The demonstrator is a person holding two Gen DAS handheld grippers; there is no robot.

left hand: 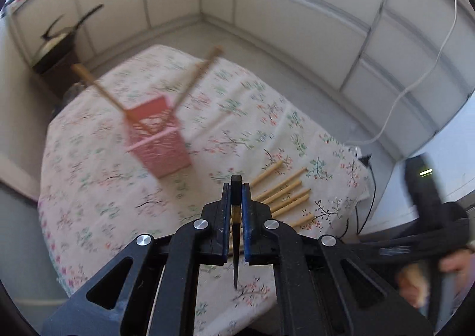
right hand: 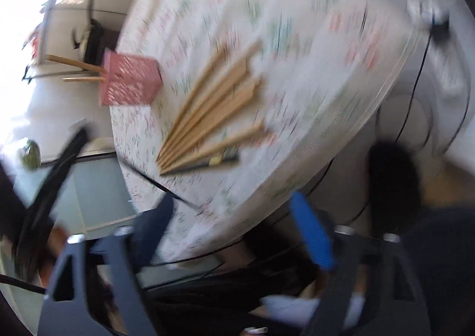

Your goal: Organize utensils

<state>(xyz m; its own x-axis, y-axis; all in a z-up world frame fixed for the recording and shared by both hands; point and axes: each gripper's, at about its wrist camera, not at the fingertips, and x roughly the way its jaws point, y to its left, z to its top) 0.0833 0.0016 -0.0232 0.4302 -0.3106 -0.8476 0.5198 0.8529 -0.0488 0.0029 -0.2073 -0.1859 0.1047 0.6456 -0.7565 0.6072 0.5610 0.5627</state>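
Progress partway through sorting chopsticks into the pink basket (left hand: 157, 134), which stands on the floral tablecloth (left hand: 89, 187). Two light wooden chopsticks (left hand: 199, 74) already lean out of the basket's open top. On the cloth to the right of the basket, and nearer the table edge, a fan of about six light wooden chopsticks (left hand: 285, 190) lies unsorted; the right wrist view shows one dark chopstick with a yellow band (right hand: 207, 162) at the near edge of that fan. The left gripper (left hand: 236, 187) is clamped on a dark chopstick (left hand: 236, 235), held between the blue pads with its thin tip pointing back toward the camera; it sits above the cloth, between fan and basket. The right gripper (right hand: 237, 226) has its jaws apart with nothing between them, short of the fan. Judged remaining: dropping the held chopstick into the basket, then collecting the rest of the fan.
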